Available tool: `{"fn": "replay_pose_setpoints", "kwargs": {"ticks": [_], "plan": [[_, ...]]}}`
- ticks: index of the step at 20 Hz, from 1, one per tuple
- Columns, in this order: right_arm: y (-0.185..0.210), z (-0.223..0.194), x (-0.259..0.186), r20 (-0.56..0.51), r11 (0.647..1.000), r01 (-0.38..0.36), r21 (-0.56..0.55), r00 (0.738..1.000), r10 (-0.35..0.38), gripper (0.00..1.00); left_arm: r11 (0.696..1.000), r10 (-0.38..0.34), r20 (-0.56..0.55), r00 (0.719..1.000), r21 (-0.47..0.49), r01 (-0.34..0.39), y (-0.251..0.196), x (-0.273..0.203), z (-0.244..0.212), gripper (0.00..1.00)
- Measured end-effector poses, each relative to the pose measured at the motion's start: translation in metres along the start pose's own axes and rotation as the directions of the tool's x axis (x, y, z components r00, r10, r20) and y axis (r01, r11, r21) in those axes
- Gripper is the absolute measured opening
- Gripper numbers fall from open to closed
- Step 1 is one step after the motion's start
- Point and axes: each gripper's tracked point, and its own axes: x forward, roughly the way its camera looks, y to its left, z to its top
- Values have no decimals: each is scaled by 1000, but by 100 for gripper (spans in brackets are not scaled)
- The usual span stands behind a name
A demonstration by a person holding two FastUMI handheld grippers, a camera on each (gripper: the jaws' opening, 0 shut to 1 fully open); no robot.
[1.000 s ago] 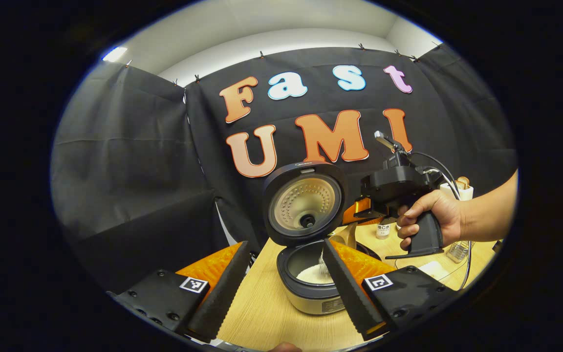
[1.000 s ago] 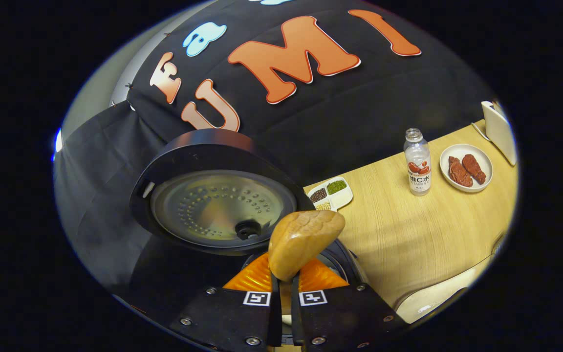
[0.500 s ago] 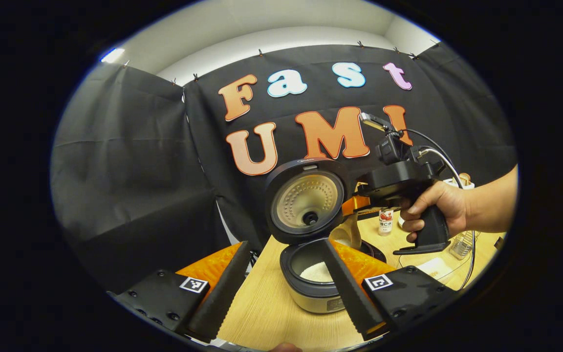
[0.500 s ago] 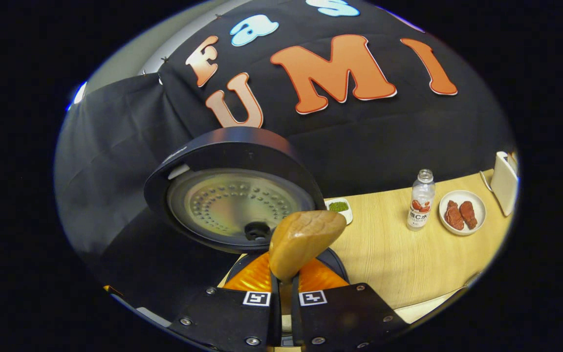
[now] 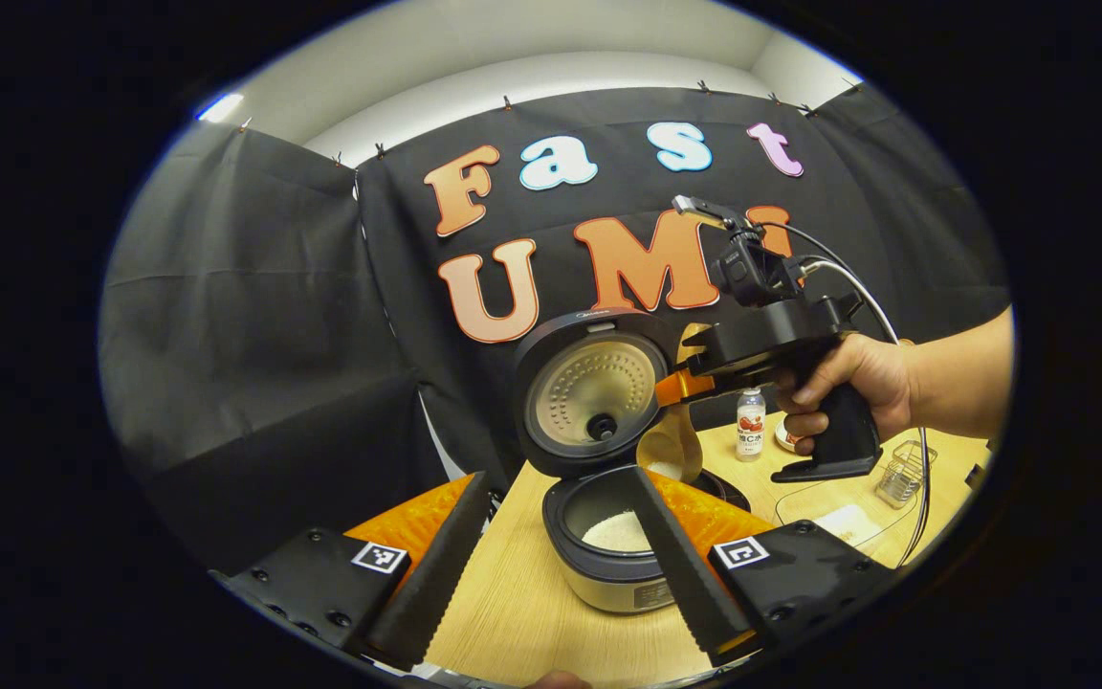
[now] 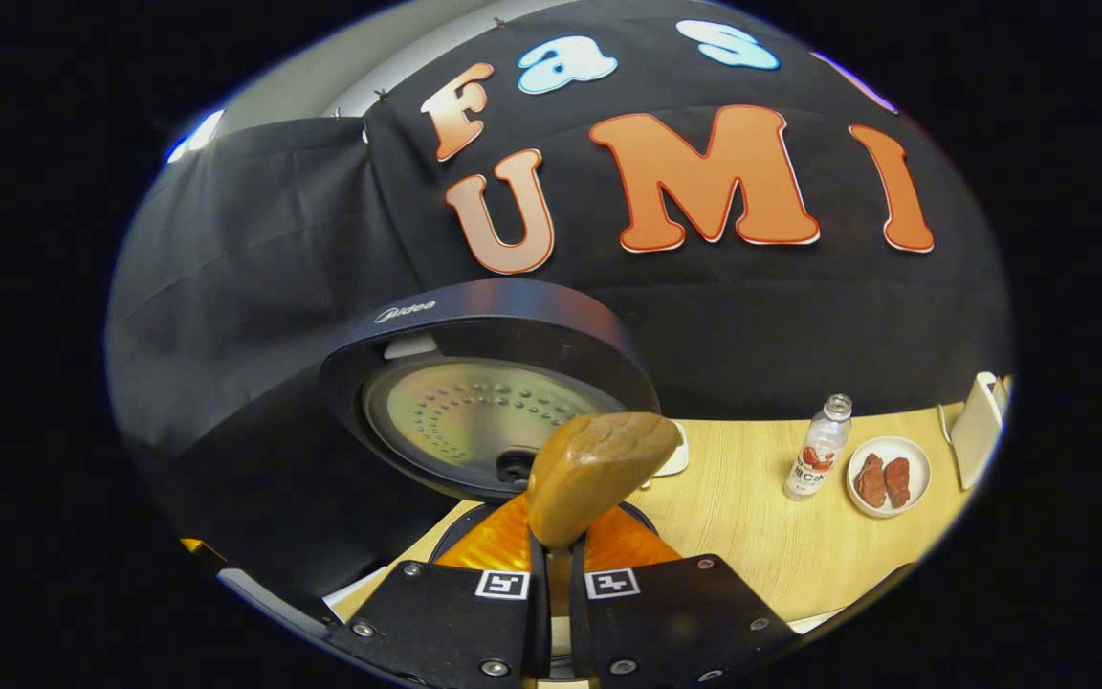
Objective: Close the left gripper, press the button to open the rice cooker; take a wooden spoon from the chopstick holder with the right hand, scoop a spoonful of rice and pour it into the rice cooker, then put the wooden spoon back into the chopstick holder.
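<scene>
Over the last second the right tongs [image 5: 680, 383] had risen from the pot, and the wooden spoon [image 6: 594, 471] had tipped back up from pouring. They were pinching the spoon's handle, its bowl above the open rice cooker [image 5: 608, 565], which stood on the counter [image 5: 522, 612] with white rice inside, lid up. The left tongs [image 5: 551, 565] hung near, spread wide and holding nothing. The spoon looked light, stiff and smooth, so it would probably turn in a loose pinch; a hold low on the handle, as here, seemed best for lowering it into the holder. There was one spoon, one cooker, one bottle [image 6: 817, 461] and one plate [image 6: 888, 477] bearing two reddish pieces on the right.
</scene>
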Motion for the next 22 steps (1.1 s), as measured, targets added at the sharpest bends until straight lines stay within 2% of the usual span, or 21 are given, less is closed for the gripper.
{"fn": "replay_pose_setpoints", "kwargs": {"ticks": [3,7,8,9,10,11,16,17,18,21,22], "plan": [[7,0,-1,-11,999,-22,-33,1000,21,7,1000,1,-4,1000,-2,-1,0,0,-1,94],[13,2,-3,1,989,-25,-149,1000,26,7,1000,2,-9,1000,3,-2,1,0,-4,94],[15,3,-4,5,984,-29,-174,1000,30,7,1000,5,-8,1000,4,-4,2,1,-3,94],[17,3,-6,9,979,-33,-202,999,36,7,1000,7,-10,1000,4,-7,2,1,-2,100],[18,3,-7,15,973,-35,-228,999,39,7,1000,10,-11,1000,5,-10,2,1,-3,100],[20,2,-9,13,966,-43,-254,999,47,7,1000,10,-13,1000,6,-10,1,2,-3,94],[25,5,-18,43,913,-37,-405,997,59,7,1000,11,-14,1000,15,-11,-5,1,-2,94],[26,7,-20,56,903,-40,-428,996,71,7,1000,11,-15,1000,16,-11,-6,-1,-3,100],[29,5,-23,61,900,-47,-434,995,81,7,1000,12,-15,1000,17,-12,-7,0,-3,94],[25,8,-32,64,925,-75,-374,992,106,7,1000,17,-15,1000,26,-16,-10,0,-1,94],[19,10,-36,70,936,-71,-346,992,101,7,999,16,-16,1000,30,-16,-12,0,0,100]]}}
